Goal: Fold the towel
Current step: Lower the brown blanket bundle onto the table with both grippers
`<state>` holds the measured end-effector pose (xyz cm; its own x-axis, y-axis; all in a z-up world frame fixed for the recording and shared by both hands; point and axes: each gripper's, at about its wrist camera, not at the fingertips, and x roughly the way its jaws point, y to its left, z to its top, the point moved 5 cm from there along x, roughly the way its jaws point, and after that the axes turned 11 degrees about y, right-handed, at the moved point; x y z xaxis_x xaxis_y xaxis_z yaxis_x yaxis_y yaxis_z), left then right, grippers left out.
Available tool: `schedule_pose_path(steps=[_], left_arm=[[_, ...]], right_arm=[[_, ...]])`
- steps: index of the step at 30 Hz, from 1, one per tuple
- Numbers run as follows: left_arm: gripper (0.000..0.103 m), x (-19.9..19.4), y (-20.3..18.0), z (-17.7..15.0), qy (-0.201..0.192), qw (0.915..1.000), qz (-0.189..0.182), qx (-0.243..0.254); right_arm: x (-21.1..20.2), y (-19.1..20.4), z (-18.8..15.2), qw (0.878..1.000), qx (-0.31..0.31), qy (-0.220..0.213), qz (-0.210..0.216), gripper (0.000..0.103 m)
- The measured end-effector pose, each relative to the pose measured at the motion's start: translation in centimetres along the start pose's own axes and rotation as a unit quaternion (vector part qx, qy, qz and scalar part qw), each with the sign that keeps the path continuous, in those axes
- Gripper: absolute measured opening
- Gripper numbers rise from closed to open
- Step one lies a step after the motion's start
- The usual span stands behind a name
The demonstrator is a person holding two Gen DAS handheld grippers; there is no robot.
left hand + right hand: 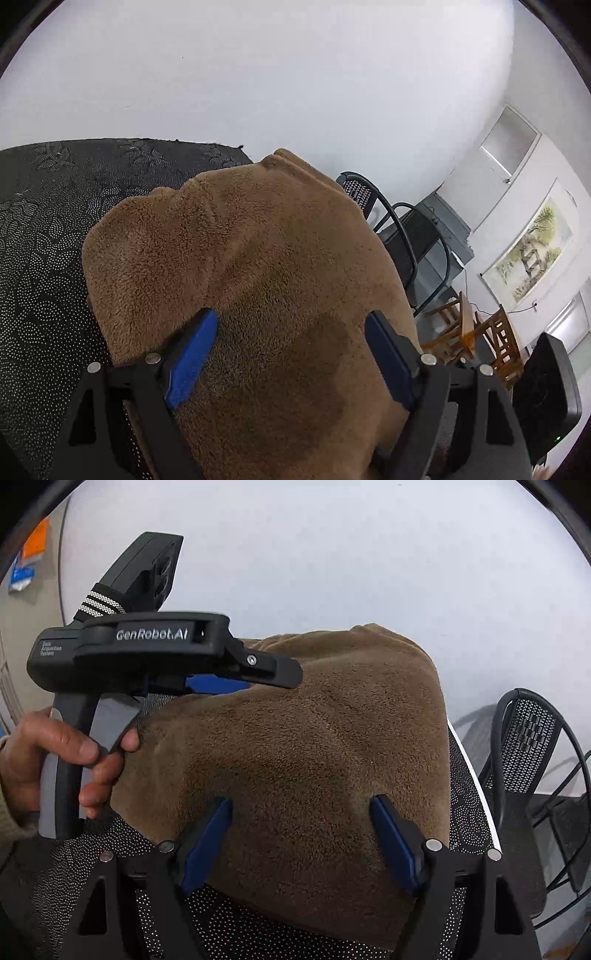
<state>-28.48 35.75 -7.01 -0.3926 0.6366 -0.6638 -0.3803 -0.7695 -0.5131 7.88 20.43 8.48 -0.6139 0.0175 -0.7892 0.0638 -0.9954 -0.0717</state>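
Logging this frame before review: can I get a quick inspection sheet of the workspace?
Surface: table under a black dotted cloth, white rim showing at its right edge.
Job's things: brown towel lying folded in layers on the cloth.
Clutter: nothing seen.
Grippers: left gripper jaws open over the towel; right gripper jaws open over the towel; a hand holds the left gripper's handle.
Cables: black cord by the chair.
Surroundings: black metal chair, wooden chairs, wall picture, white wall.
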Motion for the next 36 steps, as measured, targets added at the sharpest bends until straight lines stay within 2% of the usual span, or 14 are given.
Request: schedule_pose_path(steps=[5, 8, 11, 14, 17, 19, 21, 23, 26, 28, 31, 36], left_arm=[[0.085, -1.1, 0.8, 0.6, 0.005, 0.9988, -0.039, -0.029], [0.085, -2.8, 1.0, 1.1, 0.000, 0.9965, -0.059, -0.059], [0.085, -5.2, 0.7, 1.7, -0.021, 0.9977, -0.044, -0.047], [0.085, -6.6, 0.5, 1.8, -0.029, 0.9984, -0.036, -0.033], [0.087, -6.7, 1.1, 1.9, -0.021, 0.9983, -0.040, -0.037], [0.087, -6.0, 2.0, 1.9, -0.010, 0.9987, -0.025, -0.044], [0.087, -4.9, 3.1, 2.1, 0.003, 0.9987, -0.012, -0.050], [0.087, -3.8, 4.2, 2.3, 0.016, 0.9983, 0.001, -0.056], [0.087, -2.5, 6.0, 2.5, 0.025, 0.9964, 0.008, -0.080], [0.087, -1.5, 7.4, 2.5, 0.039, 0.9939, 0.023, -0.101], [0.088, 0.3, 9.1, 1.8, 0.063, 0.9896, 0.004, -0.129], [0.089, -0.7, 9.2, 1.5, 0.048, 0.9894, -0.003, -0.137]], right_arm=[[-1.2, -0.1, 0.3, 1.000, -0.001, -0.015, 0.017, 0.090], [-3.1, -0.7, 0.7, 0.998, 0.037, -0.041, 0.027, 0.090], [-5.8, -1.2, 1.3, 0.994, 0.062, -0.072, 0.045, 0.090], [-6.1, 0.0, 2.4, 0.995, 0.034, -0.083, 0.036, 0.090], [-4.4, 1.7, 3.5, 0.997, -0.012, -0.068, 0.025, 0.090], [-3.2, 2.0, 3.5, 0.998, -0.019, -0.055, 0.017, 0.090], [-1.7, 1.9, 3.5, 0.999, -0.012, -0.039, 0.011, 0.091], [-0.6, 1.6, 3.7, 0.999, 0.010, -0.030, 0.022, 0.096], [-0.2, 1.1, 4.1, 0.999, 0.029, -0.021, 0.029, 0.102], [0.5, 1.3, 4.5, 0.999, 0.030, -0.014, 0.020, 0.102], [1.4, 1.5, 5.2, 0.999, 0.029, -0.005, 0.013, 0.102], [1.2, 0.6, 5.3, 0.999, 0.034, -0.001, 0.022, 0.103]])
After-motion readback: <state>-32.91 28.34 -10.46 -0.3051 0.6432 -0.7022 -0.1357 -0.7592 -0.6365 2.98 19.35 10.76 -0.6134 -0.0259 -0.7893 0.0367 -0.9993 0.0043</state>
